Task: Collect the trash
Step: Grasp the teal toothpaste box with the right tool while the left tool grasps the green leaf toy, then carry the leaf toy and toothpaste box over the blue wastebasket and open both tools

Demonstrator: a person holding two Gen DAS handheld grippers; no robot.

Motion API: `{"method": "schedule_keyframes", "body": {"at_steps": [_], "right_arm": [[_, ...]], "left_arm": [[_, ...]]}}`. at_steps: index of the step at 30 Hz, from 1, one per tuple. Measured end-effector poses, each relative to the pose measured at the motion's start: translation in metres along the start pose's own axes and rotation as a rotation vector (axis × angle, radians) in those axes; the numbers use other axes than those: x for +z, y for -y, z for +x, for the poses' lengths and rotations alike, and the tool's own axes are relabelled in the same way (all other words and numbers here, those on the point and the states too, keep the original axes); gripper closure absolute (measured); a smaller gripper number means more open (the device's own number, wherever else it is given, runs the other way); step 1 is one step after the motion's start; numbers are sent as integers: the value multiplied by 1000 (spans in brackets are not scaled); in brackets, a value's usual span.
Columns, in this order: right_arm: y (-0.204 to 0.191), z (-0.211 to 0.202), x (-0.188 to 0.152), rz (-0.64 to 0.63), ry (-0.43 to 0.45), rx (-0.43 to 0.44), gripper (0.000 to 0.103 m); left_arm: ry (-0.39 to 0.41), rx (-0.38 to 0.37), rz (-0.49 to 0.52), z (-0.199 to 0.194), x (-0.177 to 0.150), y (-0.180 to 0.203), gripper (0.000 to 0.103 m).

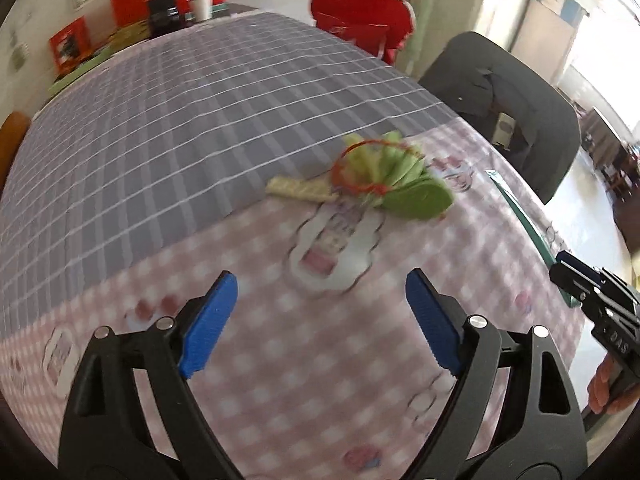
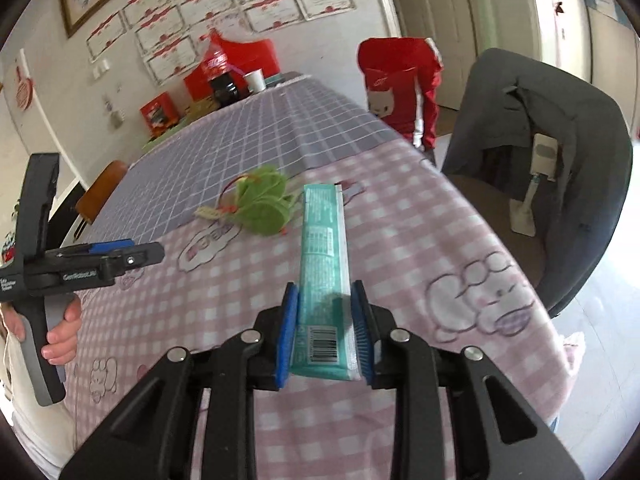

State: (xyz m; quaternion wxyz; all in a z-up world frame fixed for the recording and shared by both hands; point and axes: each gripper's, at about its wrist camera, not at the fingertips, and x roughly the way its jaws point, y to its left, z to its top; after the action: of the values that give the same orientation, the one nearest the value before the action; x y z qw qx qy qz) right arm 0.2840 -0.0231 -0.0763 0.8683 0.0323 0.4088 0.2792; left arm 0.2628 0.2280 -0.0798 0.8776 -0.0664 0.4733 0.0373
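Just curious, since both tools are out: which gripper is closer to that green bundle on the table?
Left, I'd judge. The left gripper hangs open over the pink cloth, facing the green bundle. The right gripper, off to the side, is shut on a teal wrapper.

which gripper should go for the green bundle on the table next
Left. The left gripper is open, empty and facing the green bundle. The right gripper is shut on the teal wrapper.
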Motion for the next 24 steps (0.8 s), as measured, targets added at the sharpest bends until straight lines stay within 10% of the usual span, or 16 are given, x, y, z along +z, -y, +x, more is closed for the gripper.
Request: {"method": "schedule_keyframes", "body": {"at_steps": [13, 17, 24], "right_arm": [[43, -11, 23, 36, 38, -69, 77], [54, -17, 28, 54, 50, -85, 77], [63, -33, 21, 86, 70, -101, 77]], "left_arm": [[-12, -44, -6, 89, 62, 13, 18], [18, 40, -11, 92, 61, 17, 73], [57, 18, -44, 68, 55, 21, 88]]}}
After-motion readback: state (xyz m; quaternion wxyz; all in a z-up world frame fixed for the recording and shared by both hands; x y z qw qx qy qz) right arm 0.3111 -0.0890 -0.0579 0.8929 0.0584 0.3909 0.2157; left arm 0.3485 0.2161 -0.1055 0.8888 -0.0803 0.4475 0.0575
